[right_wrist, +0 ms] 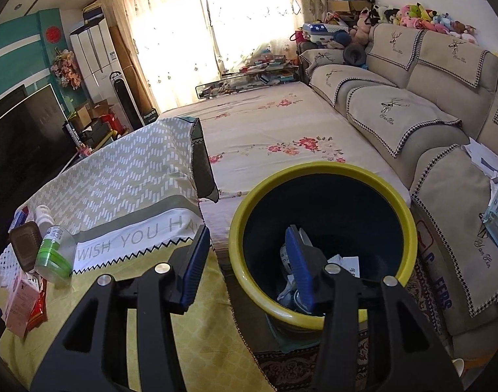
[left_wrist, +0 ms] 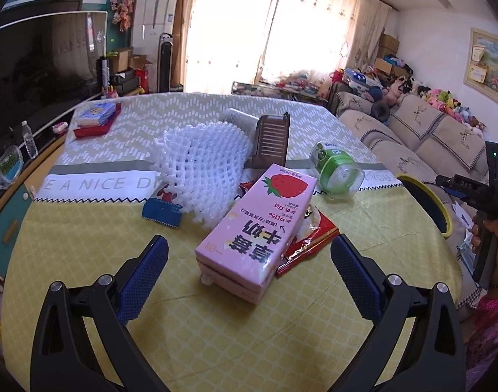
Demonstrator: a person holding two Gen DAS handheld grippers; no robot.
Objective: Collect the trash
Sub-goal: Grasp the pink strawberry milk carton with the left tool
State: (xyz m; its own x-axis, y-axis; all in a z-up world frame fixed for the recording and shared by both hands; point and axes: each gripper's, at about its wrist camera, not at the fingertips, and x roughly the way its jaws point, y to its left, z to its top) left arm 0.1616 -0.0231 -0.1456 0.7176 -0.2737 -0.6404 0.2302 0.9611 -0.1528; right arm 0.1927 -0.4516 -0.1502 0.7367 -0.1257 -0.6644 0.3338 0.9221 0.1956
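A pink strawberry milk carton [left_wrist: 258, 232] lies on the yellow tablecloth [left_wrist: 85, 228], partly on a red snack wrapper [left_wrist: 309, 238]. My left gripper [left_wrist: 249, 258] is open, its blue pads either side of the carton's near end, not touching. Behind lie white foam netting [left_wrist: 203, 166], a blue wrapper [left_wrist: 162, 210], a brown plastic tray [left_wrist: 270, 140] and a green-labelled clear bottle [left_wrist: 338, 171]. My right gripper [right_wrist: 247, 245] is open and empty over the near rim of the yellow-rimmed bin [right_wrist: 324, 176], which holds paper scraps. The bin [left_wrist: 425, 202] also shows in the left wrist view.
A red tray with a packet [left_wrist: 96, 119] sits at the table's far left. A beige sofa [right_wrist: 428, 107] stands right of the bin. A floral cloth [right_wrist: 265, 137] covers the surface behind the bin. A TV [left_wrist: 36, 65] stands on the left.
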